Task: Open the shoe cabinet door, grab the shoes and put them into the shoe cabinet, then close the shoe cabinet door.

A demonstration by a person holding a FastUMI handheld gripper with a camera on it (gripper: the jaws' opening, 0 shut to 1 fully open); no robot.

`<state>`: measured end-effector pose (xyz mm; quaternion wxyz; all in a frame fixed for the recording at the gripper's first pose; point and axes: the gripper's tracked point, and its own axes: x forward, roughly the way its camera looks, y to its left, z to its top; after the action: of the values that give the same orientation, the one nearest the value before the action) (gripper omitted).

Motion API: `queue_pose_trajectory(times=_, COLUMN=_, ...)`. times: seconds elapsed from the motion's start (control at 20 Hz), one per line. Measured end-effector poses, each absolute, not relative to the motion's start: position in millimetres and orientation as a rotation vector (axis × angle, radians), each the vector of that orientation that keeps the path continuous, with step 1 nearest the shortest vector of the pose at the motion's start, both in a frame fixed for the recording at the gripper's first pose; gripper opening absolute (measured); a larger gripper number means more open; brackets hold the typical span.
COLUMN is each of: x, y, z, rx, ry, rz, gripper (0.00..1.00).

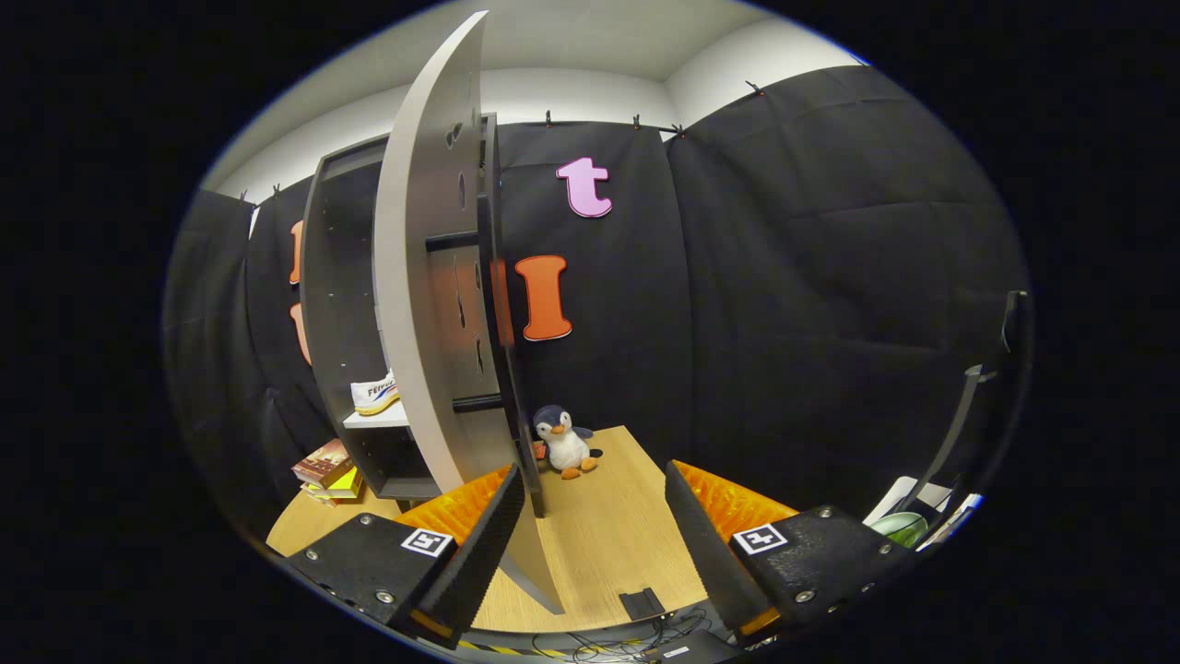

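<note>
Shoe cabinet door (433, 304) is standing open, edge-on just ahead of the left finger (470, 539), while the gripper (595, 544) is spreading wide, holding nothing. Beyond the door, a white shoe (375, 395) is sitting on a shelf inside the cabinet (341, 277). Bare wooden floor (608, 526) is stretching between the fingers toward a toy penguin (564, 441).

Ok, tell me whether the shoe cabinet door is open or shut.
Open. The door stands swung out edge-on from the shoe cabinet, baring a white shoe on a shelf. The gripper is open, its left finger beside the door's edge.
</note>
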<state>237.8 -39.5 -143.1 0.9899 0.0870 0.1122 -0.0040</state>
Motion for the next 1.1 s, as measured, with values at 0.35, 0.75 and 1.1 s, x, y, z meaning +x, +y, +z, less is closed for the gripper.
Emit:
queue_pose_trajectory(times=0.35, x=239, y=-20, z=-149, rx=0.276, ry=0.226, rz=-0.042, gripper=0.9)
queue_pose_trajectory(times=0.75, x=227, y=47, z=-145, rx=0.218, ry=0.262, rz=0.106, gripper=0.9)
queue_pose_trajectory(times=1.1, x=228, y=83, z=-147, rx=0.298, ry=0.284, rz=0.183, gripper=0.9)
